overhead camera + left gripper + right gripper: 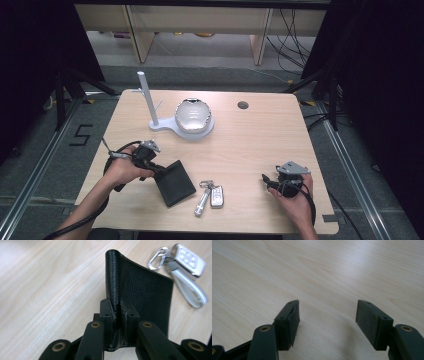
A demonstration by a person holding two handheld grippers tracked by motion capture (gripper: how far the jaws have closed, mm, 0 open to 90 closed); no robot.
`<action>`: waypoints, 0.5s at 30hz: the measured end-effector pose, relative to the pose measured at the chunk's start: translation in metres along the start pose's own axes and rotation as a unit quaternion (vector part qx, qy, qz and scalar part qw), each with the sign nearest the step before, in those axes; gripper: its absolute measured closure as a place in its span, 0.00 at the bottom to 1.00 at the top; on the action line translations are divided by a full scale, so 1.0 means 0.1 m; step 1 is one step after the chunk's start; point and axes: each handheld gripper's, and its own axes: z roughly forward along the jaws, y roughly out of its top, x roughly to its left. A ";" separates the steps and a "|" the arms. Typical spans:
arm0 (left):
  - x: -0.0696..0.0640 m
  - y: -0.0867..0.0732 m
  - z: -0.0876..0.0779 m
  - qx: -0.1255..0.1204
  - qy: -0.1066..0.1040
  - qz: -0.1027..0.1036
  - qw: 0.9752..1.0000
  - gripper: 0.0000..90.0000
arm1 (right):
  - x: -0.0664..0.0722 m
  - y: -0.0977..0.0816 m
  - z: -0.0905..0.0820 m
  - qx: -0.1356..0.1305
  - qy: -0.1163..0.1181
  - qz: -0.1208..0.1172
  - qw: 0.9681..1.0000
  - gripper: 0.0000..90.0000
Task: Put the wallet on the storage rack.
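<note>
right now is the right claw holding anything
No, the right claw stands open over bare table, with nothing between its pads.

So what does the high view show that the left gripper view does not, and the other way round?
The high view alone takes in the whole table, the white stand with the shiny bowl-like object on its base, the right gripper resting apart, and the person's forearms. The left gripper view alone gives the close detail: the jaws are pressed on the folded spine of the black leather wallet, and its grain and stitching are clear. Both show the left gripper, the wallet, the car key with its strap and the wood tabletop.
</note>
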 end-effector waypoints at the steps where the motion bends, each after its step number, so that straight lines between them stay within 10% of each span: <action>1: -0.04 0.02 -0.03 -0.004 0.004 0.012 1.000 0.90 | 0.00 0.00 0.00 -0.001 0.001 -0.001 1.000 0.41; 9: -0.23 0.16 -0.13 -0.026 0.015 0.041 0.999 0.90 | 0.01 0.00 0.00 -0.001 -0.003 -0.001 1.000 0.41; 15: -0.17 0.27 -0.20 0.005 0.029 0.074 0.997 0.90 | 0.01 0.00 0.00 -0.002 -0.004 -0.002 1.000 0.41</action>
